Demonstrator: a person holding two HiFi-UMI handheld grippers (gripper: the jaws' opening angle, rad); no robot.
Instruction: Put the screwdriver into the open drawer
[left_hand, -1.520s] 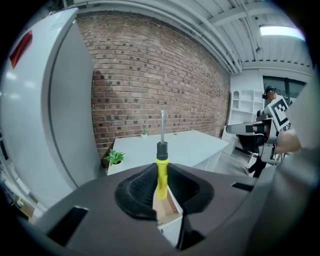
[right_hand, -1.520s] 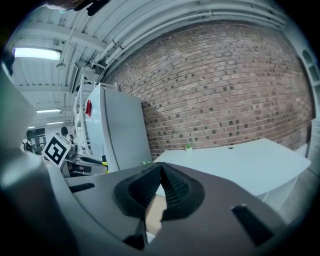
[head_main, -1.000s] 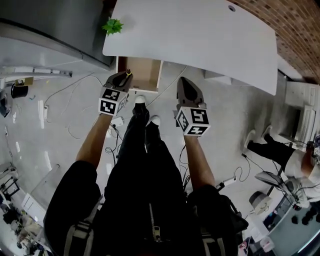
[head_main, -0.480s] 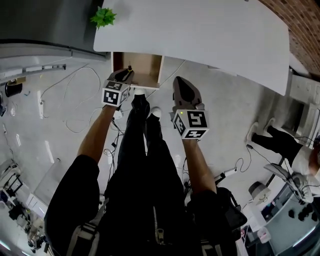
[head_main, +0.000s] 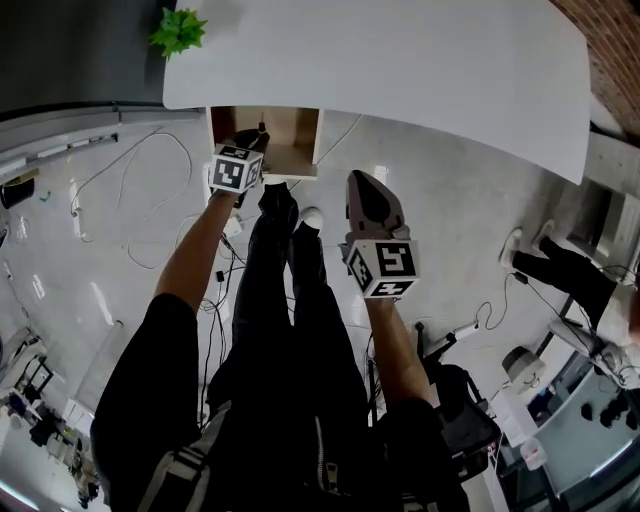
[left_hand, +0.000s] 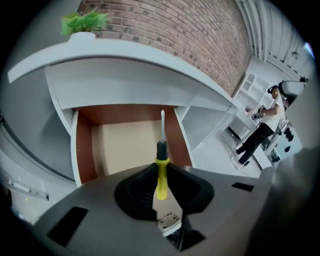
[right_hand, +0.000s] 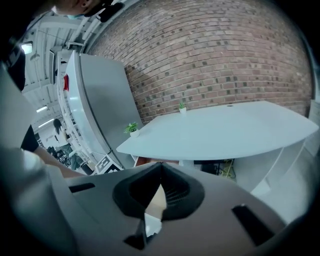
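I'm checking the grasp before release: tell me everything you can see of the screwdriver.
The screwdriver has a yellow handle, a black collar and a thin metal shaft. The left gripper is shut on the handle. The shaft points forward toward the open drawer, tip touching nothing.

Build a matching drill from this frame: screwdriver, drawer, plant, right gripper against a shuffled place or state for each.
Things:
1. screwdriver
2. drawer
3. plant
4. right gripper

Places or states:
A. pulled open under the desk
B. jaws shut, nothing between them
C. standing on a corner of the desk top
D. clamped in the left gripper, shaft pointing toward the drawer

Pairs: 1-D, 2-A, 3-C, 4-B
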